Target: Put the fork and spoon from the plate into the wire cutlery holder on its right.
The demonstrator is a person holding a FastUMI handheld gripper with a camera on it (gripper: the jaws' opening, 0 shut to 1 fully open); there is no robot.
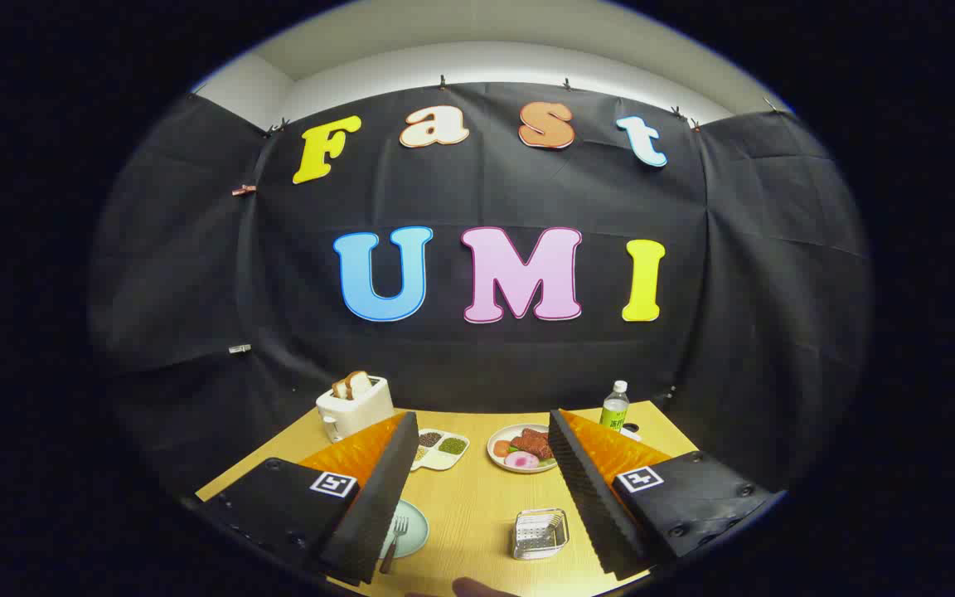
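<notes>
Two fingers of the gripper (482,431) stand wide apart above a wooden table (469,506), with nothing held between them. Below the gap, close to the left finger, lies a pale green plate (413,524), partly hidden by that finger. A fork (395,539) rests on the plate with its prongs pointing away from the camera; the spoon cannot be made out. To the right of the plate, apart from it and near the right finger, stands the wire cutlery holder (540,533), seen from above. Beyond the fingers sit a divided dish (441,448) of grains and a white plate of food (521,448). Farther back on the left is a white toaster (353,405) with slices of bread in it, and on the right a small bottle (614,405) with a green label
</notes>
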